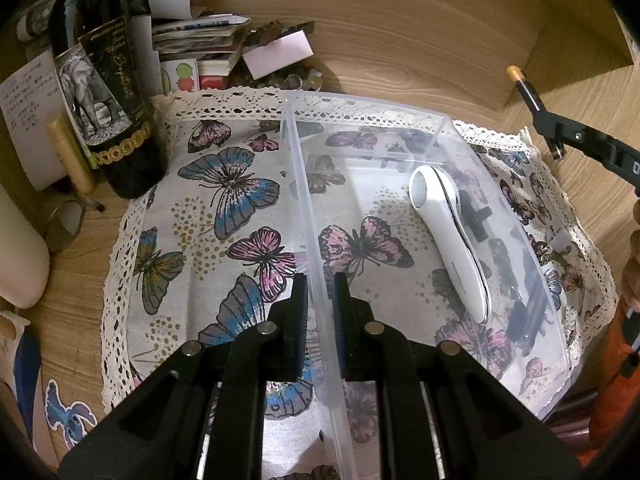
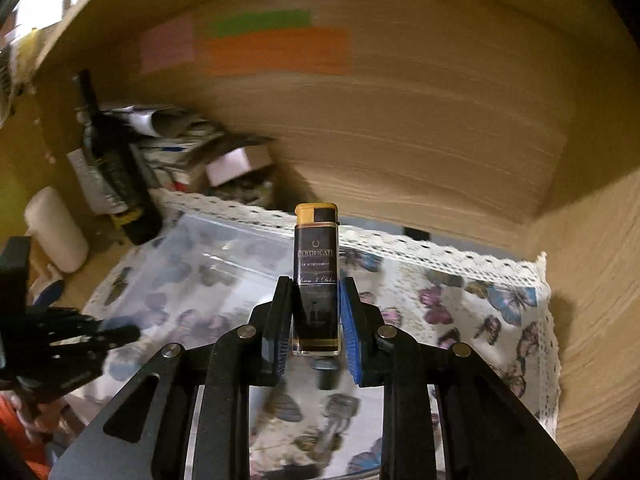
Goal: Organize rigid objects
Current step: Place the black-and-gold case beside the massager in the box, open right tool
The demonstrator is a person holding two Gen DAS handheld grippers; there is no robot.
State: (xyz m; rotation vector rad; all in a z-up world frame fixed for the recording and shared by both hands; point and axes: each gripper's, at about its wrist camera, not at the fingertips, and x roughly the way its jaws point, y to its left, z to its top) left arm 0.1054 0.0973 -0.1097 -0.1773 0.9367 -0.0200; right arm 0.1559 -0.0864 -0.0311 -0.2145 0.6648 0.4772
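Note:
A clear plastic bin [image 1: 400, 120] sits on a butterfly-print cloth [image 1: 224, 184]. My left gripper [image 1: 320, 284] is shut on the bin's left wall. Inside the bin lie a white handheld device [image 1: 452, 240] and some dark items [image 1: 516, 280]. My right gripper [image 2: 316, 292] is shut on a dark lighter with a gold cap [image 2: 316, 276], held upright in the air above the cloth [image 2: 460, 304]. The lighter also shows in the left wrist view [image 1: 534, 110], up at the right beyond the bin. The bin shows blurred in the right wrist view [image 2: 192, 264].
A dark wine bottle [image 1: 104, 92] stands at the cloth's left back corner, with papers and boxes [image 1: 200, 44] behind it. A cream cylinder [image 1: 20, 256] and a small mirror [image 1: 64, 226] are at the left. Wooden shelf walls [image 2: 400, 128] close in the back and right.

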